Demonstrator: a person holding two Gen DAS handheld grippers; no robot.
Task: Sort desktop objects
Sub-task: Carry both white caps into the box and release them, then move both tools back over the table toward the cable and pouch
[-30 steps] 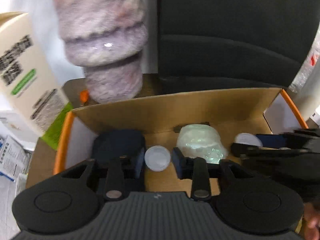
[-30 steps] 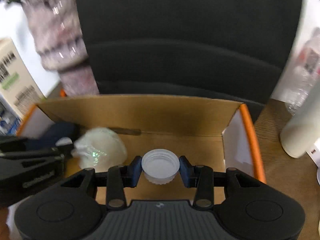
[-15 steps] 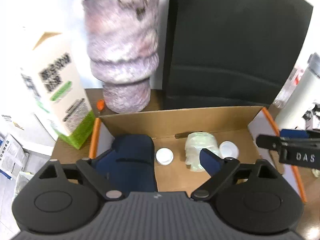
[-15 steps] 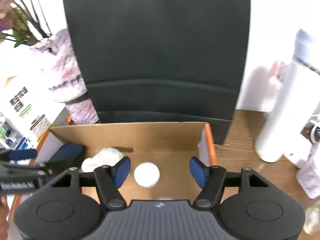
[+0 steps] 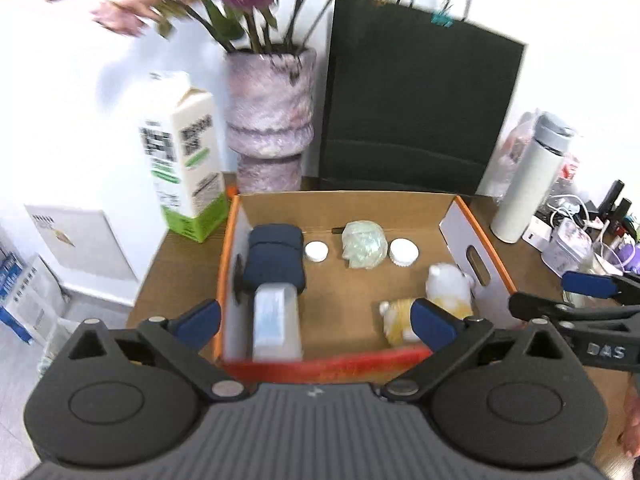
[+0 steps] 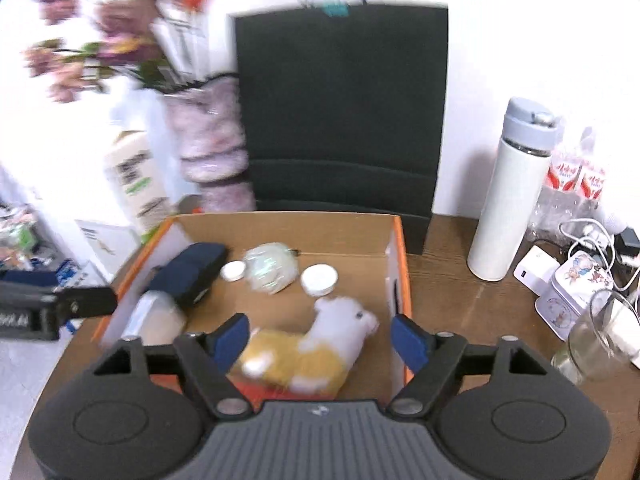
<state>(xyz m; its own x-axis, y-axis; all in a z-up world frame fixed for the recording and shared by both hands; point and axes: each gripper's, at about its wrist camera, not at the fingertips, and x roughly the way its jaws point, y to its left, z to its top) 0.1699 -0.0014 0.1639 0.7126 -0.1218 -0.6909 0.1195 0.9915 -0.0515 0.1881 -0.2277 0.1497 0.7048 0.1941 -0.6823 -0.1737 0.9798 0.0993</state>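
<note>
An orange-rimmed cardboard box (image 5: 340, 208) (image 6: 280, 232) holds a navy pouch (image 5: 276, 260) (image 6: 192, 270), a small white cap (image 5: 316, 251) (image 6: 233, 270), a larger white cap (image 5: 404, 251) (image 6: 319, 279), a pale green wad (image 5: 364, 244) (image 6: 272, 266), a white and yellow plush toy (image 5: 444, 292) (image 6: 344, 320) and a translucent container (image 5: 276, 320) (image 6: 158, 316). My left gripper (image 5: 316, 320) hangs above the box's near edge, jaws opening wide, nothing between them. My right gripper (image 6: 320, 336) hovers above the plush, jaws opening, gripping nothing.
Behind the box stand a mottled vase of flowers (image 5: 270, 120), a milk carton (image 5: 184, 168) and a black paper bag (image 5: 416, 112). To the right on the wooden desk are a white flask (image 6: 512, 196), a printed tin (image 6: 572, 296), a glass jar (image 6: 592, 340) and chargers with cables.
Both grippers have pulled back and up out of the box and spread their jaws. The larger white cap left the right gripper and lies in the box; the small cap lies there too.
</note>
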